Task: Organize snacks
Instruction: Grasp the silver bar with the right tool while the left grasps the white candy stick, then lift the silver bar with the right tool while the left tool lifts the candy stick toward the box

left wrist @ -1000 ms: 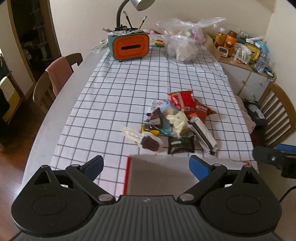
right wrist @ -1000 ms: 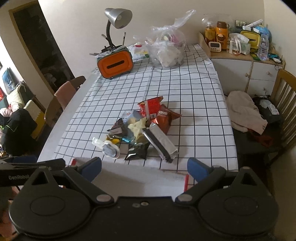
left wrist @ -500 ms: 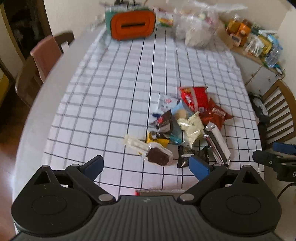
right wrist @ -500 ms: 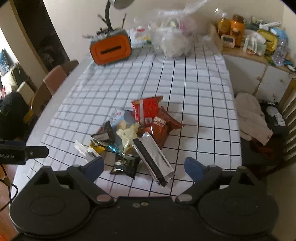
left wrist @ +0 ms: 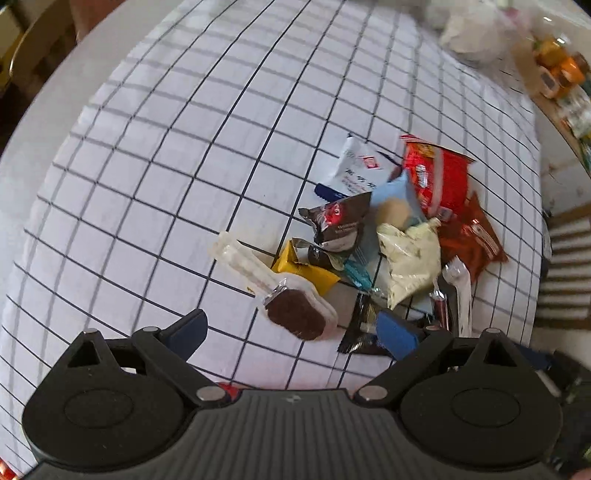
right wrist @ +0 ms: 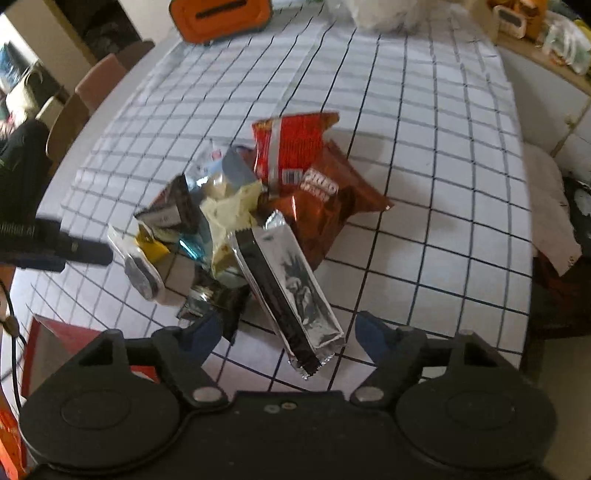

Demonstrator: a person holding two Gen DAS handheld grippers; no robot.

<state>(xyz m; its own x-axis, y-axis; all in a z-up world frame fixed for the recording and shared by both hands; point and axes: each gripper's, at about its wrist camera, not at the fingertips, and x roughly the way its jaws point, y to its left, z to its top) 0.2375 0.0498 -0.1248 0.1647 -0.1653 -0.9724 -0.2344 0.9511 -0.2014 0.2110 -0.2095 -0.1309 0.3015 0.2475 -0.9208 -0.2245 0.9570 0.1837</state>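
Your bench (left wrist: 184, 147) wears a white cloth ruled in thin black squares. On it you have a bright red bag (right wrist: 295, 144) with a silver stripe, a rust-brown bag (right wrist: 332, 206) with white lettering, a silver and black long packet (right wrist: 291, 291), a pale cream wrapper (left wrist: 410, 254), a yellow packet (left wrist: 306, 269), and a clear-wrapped dark brown bar (left wrist: 295, 314). Your left tongs (left wrist: 291, 332) and right tongs (right wrist: 288, 336) are black with blue pads. An orange box (right wrist: 221, 14) sits far back.
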